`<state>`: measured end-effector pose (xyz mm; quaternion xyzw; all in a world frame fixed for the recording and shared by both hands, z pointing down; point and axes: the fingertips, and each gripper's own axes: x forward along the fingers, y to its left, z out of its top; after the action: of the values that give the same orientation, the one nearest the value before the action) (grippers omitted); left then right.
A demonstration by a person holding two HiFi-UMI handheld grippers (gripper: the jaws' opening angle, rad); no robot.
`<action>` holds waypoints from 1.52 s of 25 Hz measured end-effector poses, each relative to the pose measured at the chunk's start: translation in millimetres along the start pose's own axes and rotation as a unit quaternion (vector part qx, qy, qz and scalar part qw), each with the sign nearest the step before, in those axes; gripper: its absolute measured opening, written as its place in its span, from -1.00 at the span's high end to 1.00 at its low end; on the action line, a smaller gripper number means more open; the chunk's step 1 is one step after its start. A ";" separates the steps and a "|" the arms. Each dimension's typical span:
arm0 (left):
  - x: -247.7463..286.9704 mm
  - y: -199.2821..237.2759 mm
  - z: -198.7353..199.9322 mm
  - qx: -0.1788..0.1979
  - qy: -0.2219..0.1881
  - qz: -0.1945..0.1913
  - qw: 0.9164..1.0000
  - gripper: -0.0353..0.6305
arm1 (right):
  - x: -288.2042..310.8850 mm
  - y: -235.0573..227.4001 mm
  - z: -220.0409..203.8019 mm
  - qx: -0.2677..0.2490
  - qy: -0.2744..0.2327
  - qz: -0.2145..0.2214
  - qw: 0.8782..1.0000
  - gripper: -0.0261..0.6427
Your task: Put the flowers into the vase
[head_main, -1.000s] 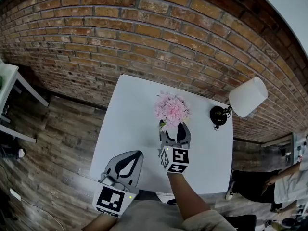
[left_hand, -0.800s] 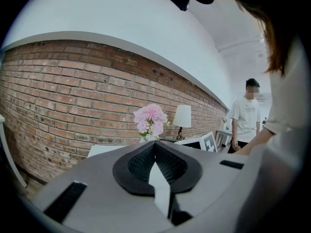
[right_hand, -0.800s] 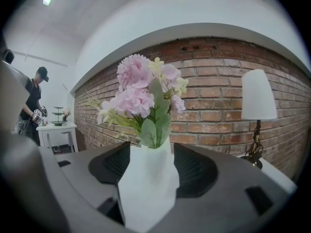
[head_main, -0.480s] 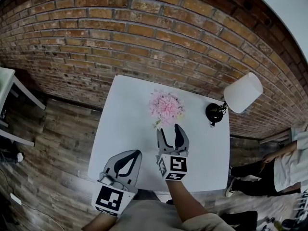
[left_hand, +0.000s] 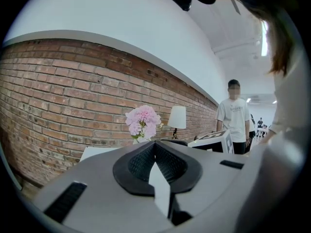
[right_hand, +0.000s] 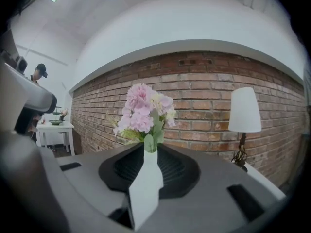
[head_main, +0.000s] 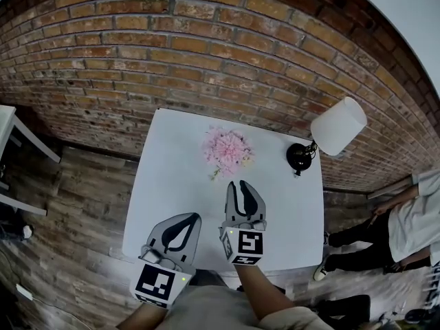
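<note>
Grey right gripper [head_main: 240, 183]: jaws have just been closing, now a narrow slit, nothing between them. Left gripper [head_main: 195, 217]: clenched, empty. Flowers [head_main: 225, 150] stand in the vase [left_hand: 140, 140] on the white table [head_main: 172, 184], well apart from both. Task judged complete. Hazard: the bloom head looks top-heavy; any sweep forward by the right gripper could topple it toward the lamp [head_main: 337, 126].
</note>
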<state>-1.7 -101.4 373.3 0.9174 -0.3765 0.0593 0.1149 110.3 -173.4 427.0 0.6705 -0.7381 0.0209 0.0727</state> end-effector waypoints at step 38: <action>22.6 -38.6 17.5 0.031 -0.016 -0.047 0.998 0.87 | -102.7 22.4 71.8 -0.012 -0.029 0.020 0.999 0.90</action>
<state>41.9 -94.5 354.4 0.9381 -0.3324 0.0504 0.0828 91.6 -79.0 343.6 0.6547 -0.7535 -0.0059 0.0593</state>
